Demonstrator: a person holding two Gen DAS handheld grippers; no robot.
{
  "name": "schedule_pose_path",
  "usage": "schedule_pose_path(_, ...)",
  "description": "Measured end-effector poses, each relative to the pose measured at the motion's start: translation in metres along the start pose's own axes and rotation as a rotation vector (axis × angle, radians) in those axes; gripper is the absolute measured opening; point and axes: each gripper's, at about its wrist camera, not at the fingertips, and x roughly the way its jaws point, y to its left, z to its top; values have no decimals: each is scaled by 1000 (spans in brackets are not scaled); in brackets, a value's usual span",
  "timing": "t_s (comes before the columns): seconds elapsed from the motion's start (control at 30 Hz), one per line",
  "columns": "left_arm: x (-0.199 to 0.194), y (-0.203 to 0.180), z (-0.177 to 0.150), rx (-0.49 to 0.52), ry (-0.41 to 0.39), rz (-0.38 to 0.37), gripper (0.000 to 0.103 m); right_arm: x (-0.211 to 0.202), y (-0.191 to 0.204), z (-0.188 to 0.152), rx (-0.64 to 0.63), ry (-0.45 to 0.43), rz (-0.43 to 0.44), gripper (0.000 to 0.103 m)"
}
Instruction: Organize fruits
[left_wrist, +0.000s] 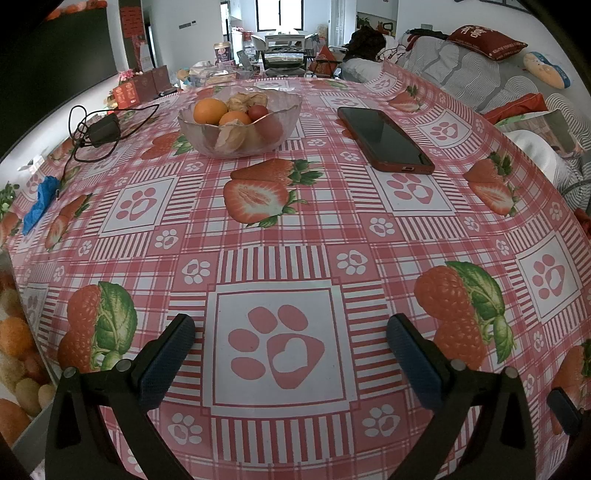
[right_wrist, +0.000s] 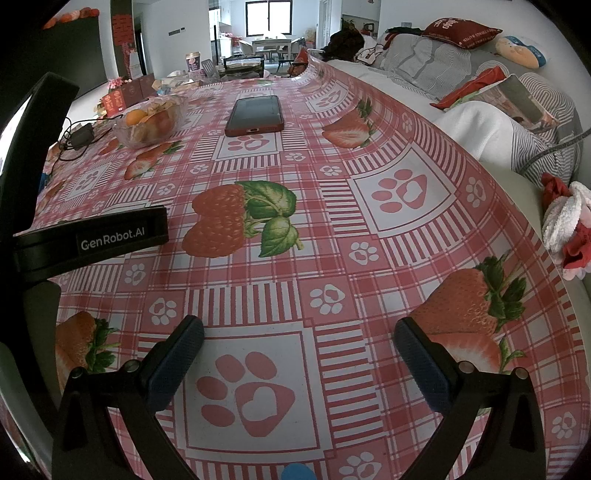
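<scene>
A clear glass bowl (left_wrist: 207, 142) stands at the far middle of the table and holds two oranges (left_wrist: 209, 110), a small red fruit (left_wrist: 258, 112) and several papery husked fruits (left_wrist: 246, 99). The right wrist view shows the same bowl (right_wrist: 127, 138) far off at the upper left. My left gripper (left_wrist: 291, 328) is open over a paw-print square near the table's front edge, nothing between its fingers. My right gripper (right_wrist: 299, 332) is also open and empty, to the right of the left one, whose black body (right_wrist: 92, 236) shows at the left edge.
A phone in a red case (left_wrist: 384, 138) lies right of the bowl. A black charger with its cable (left_wrist: 103, 129) sits at the far left, a blue crumpled thing (left_wrist: 38, 205) nearer. A sofa with cushions (left_wrist: 480, 40) runs along the table's right side. Boxes crowd the far end.
</scene>
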Motion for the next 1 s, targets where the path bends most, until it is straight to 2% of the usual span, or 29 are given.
schedule_pose_path(1.0, 0, 0, 0, 0, 0, 0, 103, 0, 0, 0, 0, -1, 0, 103)
